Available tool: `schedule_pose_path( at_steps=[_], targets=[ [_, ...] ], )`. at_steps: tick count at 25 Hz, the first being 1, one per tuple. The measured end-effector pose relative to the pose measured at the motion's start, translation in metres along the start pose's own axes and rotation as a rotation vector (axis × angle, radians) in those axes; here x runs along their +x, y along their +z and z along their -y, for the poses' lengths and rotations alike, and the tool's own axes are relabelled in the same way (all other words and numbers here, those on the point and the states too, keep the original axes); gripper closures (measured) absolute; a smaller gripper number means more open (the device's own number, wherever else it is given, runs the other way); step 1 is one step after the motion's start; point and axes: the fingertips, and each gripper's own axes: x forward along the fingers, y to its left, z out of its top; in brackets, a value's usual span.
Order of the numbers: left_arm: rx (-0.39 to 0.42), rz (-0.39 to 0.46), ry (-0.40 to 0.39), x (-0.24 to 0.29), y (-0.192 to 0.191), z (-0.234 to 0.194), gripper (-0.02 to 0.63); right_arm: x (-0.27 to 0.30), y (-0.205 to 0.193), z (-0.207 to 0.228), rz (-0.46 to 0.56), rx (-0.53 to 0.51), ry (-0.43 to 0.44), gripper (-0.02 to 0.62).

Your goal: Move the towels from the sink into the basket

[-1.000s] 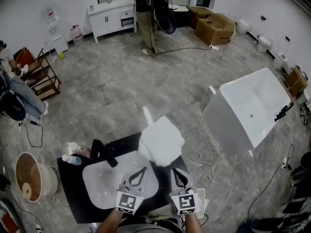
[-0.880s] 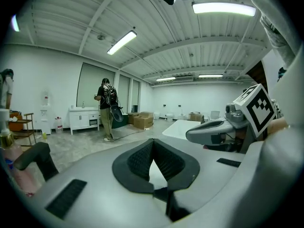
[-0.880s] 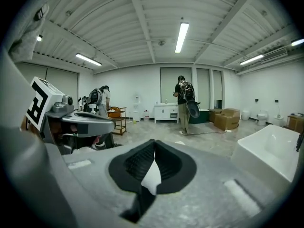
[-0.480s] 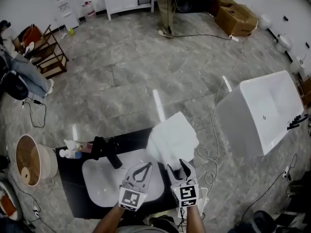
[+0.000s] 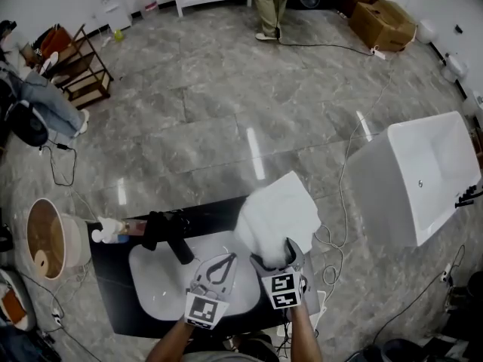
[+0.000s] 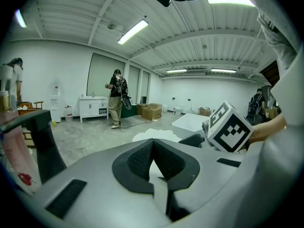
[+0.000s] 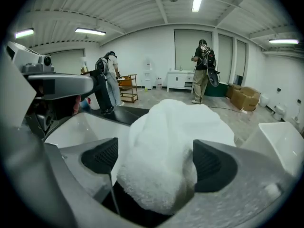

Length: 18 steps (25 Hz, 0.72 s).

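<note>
1. The bulky white terry-cloth towel [image 5: 278,211] is bunched into a soft, rumpled heap with a nubbly pile and rounded folds.
2. In the head view it sits right of centre in the lower frame, over the far right corner of the black worktop [image 5: 113,300]. It is just beside the white oval sink basin [image 5: 162,281], not in it.
3. The round woven basket with a tan inside [image 5: 45,240] stands on the floor at the left edge of the frame, well apart from the towel.
4. The right hand-held gripper [image 5: 273,260] is released. Its jaws have just been opening and now stand spread wide, with the near end of the towel [image 7: 171,146] lying between them. The left pad is clear of the cloth; the right pad is just beside it.
5. The left hand-held gripper [image 5: 213,266] hovers over the sink basin, left of the towel. Its jaws [image 6: 153,148] are clenched together at the tips, with nothing between them.
</note>
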Motion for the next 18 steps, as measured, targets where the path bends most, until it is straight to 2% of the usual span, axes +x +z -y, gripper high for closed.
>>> schedule_pose_path(
  at_steps=[6,9,12,18],
  targets=[
    [-0.016,-0.016,0.009,0.005,-0.013,-0.004,0.598,0.022,-0.019,0.003,-0.086,-0.088,-0.037,0.106],
    [-0.022,-0.021,0.014,0.007,-0.016,-0.005,0.598,0.029,-0.024,0.003,-0.097,-0.150,-0.067,0.106],
    [-0.026,-0.026,0.023,0.007,-0.019,-0.009,0.598,0.029,-0.024,0.005,-0.090,-0.161,-0.089,0.119],
    [-0.030,-0.036,0.030,0.007,-0.023,-0.010,0.598,0.025,-0.021,0.020,-0.076,-0.166,-0.170,0.327]
  ],
)
